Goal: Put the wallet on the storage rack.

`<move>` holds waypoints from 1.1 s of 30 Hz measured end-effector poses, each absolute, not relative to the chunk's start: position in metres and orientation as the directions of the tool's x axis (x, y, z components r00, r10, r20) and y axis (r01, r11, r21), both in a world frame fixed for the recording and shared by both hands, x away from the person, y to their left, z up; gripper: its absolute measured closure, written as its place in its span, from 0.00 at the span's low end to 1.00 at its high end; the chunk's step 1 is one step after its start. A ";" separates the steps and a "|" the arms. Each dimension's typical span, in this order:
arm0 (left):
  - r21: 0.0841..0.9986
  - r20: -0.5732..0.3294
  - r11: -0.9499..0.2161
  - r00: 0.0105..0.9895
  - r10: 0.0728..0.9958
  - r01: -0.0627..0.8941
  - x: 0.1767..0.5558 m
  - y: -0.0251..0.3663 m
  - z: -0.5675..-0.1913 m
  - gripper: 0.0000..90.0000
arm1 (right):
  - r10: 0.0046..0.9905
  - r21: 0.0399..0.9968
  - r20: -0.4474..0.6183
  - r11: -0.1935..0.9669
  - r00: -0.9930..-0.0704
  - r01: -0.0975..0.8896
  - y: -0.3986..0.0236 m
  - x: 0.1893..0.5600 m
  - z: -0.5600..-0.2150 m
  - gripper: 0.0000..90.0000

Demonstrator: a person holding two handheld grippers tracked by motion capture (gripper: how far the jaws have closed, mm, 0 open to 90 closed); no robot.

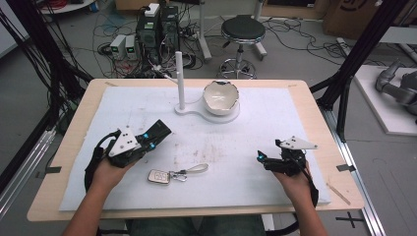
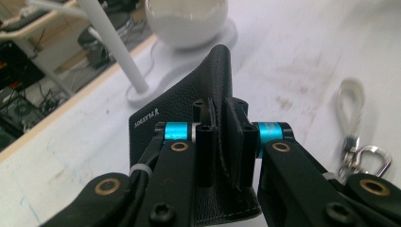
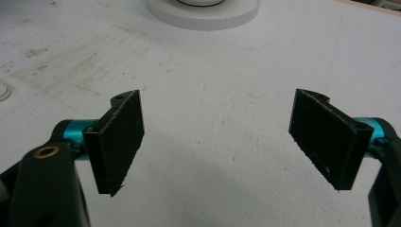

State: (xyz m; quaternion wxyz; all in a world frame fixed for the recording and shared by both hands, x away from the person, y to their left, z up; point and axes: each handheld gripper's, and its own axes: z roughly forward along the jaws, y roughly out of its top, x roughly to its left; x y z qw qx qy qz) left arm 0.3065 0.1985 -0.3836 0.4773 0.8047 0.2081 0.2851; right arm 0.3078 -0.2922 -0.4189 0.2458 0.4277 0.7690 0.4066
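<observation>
My left gripper point(image 1: 150, 141) is shut on a black leather wallet point(image 1: 158, 131), held off the mat at the left. In the left gripper view the wallet point(image 2: 189, 99) stands on edge between the two jaws of that gripper point(image 2: 222, 142), pointing toward the white bowl point(image 2: 187, 21). A car key with a metal clasp and white strap point(image 1: 172, 174) lies on the mat between the hands; its strap and clasp point(image 2: 354, 142) appear at the right of the left gripper view. My right gripper point(image 1: 263, 160) rests low at the right, open, with bare mat between its pads point(image 3: 118, 142).
A white stand point(image 1: 206, 115) with an upright post point(image 1: 179, 81) and a cracked white bowl point(image 1: 221, 97) sits at the back centre of the white mat point(image 1: 255, 128). The wooden table edge point(image 1: 69, 142) frames the mat. A stool and cables lie on the floor beyond.
</observation>
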 end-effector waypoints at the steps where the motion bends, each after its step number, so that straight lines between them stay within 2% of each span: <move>1: 0.911 0.242 -0.410 0.751 0.615 0.042 0.305 0.202 -0.377 0.92 | 0.857 0.834 -0.030 0.305 -0.514 0.459 -0.292 0.308 -0.419 0.21; 3: 0.918 0.238 -0.395 0.751 0.616 0.033 0.304 0.205 -0.375 0.92 | 0.855 0.835 -0.037 0.311 -0.517 0.454 -0.292 0.309 -0.420 0.21; 4: 0.945 0.210 -0.328 0.756 0.620 0.007 0.303 0.210 -0.368 0.92 | 0.856 0.832 -0.033 0.309 -0.516 0.460 -0.291 0.308 -0.420 0.21; 8: 0.968 0.170 -0.250 0.766 0.620 -0.012 0.301 0.217 -0.361 0.92 | 0.853 0.831 -0.033 0.313 -0.520 0.459 -0.290 0.309 -0.420 0.21; 9: 0.981 0.131 -0.194 0.785 0.605 -0.014 0.301 0.222 -0.358 0.92 | 0.849 0.833 -0.034 0.315 -0.527 0.454 -0.288 0.309 -0.420 0.21; 12: 0.990 0.092 -0.142 0.812 0.576 -0.011 0.301 0.224 -0.356 0.92 | 0.840 0.836 -0.038 0.323 -0.541 0.444 -0.285 0.308 -0.418 0.21; 19: 0.991 0.088 -0.130 0.852 0.516 -0.023 0.300 0.219 -0.355 0.92 | 0.810 0.857 -0.041 0.330 -0.585 0.396 -0.282 0.306 -0.415 0.21; 24: 0.991 0.071 -0.132 0.902 0.426 -0.016 0.300 0.204 -0.356 0.92 | 0.771 0.867 -0.050 0.349 -0.634 0.356 -0.277 0.304 -0.410 0.21; 33: 0.990 0.060 -0.140 0.925 0.374 -0.007 0.300 0.194 -0.358 0.92 | 0.736 0.868 -0.068 0.376 -0.674 0.323 -0.268 0.304 -0.408 0.21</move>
